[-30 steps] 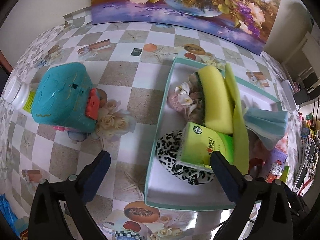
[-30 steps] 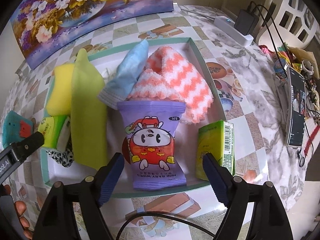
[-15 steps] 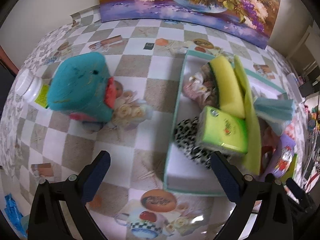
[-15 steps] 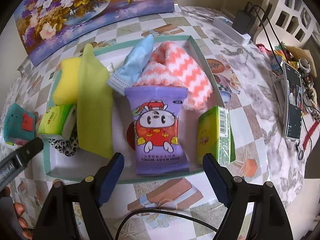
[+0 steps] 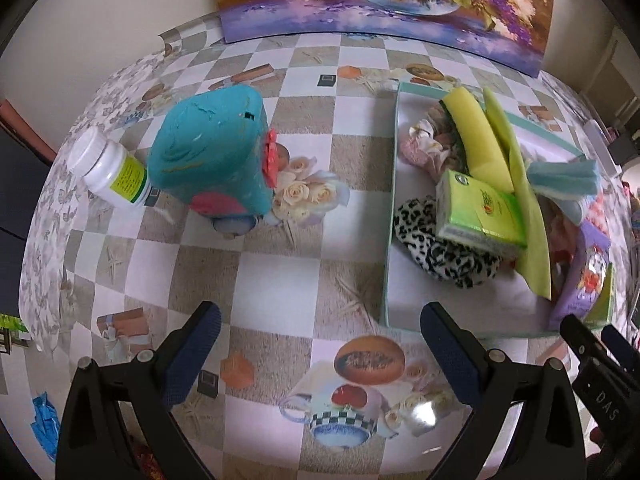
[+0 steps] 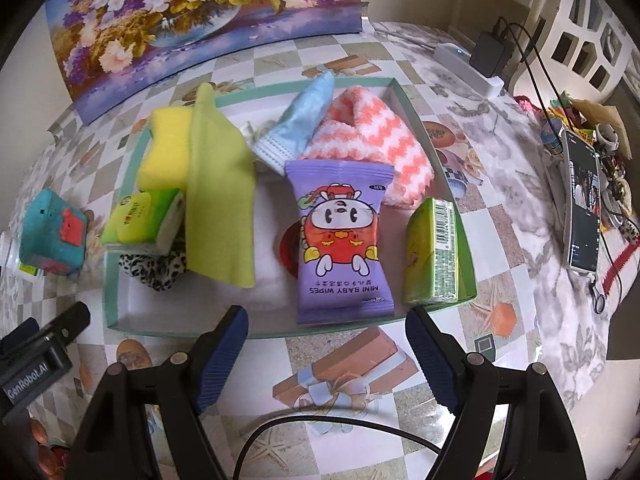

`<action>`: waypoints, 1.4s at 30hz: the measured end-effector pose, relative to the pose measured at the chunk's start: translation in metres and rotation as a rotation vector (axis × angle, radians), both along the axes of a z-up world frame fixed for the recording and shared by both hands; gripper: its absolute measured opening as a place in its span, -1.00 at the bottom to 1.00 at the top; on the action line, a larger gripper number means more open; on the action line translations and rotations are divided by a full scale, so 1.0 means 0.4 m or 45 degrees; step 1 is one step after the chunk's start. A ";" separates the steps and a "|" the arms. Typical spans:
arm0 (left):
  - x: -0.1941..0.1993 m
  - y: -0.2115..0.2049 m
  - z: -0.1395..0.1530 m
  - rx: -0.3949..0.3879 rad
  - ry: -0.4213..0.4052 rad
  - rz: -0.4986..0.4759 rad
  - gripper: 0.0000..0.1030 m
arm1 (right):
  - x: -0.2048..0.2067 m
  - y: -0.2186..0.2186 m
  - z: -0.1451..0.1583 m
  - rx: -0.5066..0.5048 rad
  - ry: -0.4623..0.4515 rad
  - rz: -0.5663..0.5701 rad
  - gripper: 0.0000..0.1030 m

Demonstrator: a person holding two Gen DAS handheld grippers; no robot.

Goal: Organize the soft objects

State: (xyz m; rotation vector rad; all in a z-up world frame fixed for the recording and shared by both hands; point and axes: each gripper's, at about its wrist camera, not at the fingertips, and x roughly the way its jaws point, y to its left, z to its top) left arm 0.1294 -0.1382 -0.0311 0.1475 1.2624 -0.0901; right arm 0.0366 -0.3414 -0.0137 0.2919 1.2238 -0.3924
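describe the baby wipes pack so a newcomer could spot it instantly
Find the teal-rimmed tray on the checkered table. The baby wipes pack lies at its near edge, between a lime cloth and a green tissue pack. Only it is purple, with a cartoon rabbit.

Brightness: both views evenly bright, daylight-like, colours vivid.
Glare: a white sheen on the glossy counter just ahead of the left hand-held gripper; a fainter sheen between the fingers of the right hand-held gripper.
Shadows: soft and short, a dim patch under the teal plush toy far ahead-left of the left hand-held gripper.
Blur: slight smear on the yellow-green cloth.
Distortion: strong fisheye bending, checker lines curve outward; black vignette fills the corners.
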 end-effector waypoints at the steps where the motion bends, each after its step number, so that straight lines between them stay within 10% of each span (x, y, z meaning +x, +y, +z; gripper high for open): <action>1: -0.003 0.000 0.001 0.000 -0.001 -0.002 0.94 | -0.001 0.002 0.002 -0.003 -0.005 0.001 0.63; 42: -0.042 0.069 0.067 -0.013 -0.123 0.098 0.94 | -0.012 0.071 0.084 -0.122 -0.134 0.099 0.63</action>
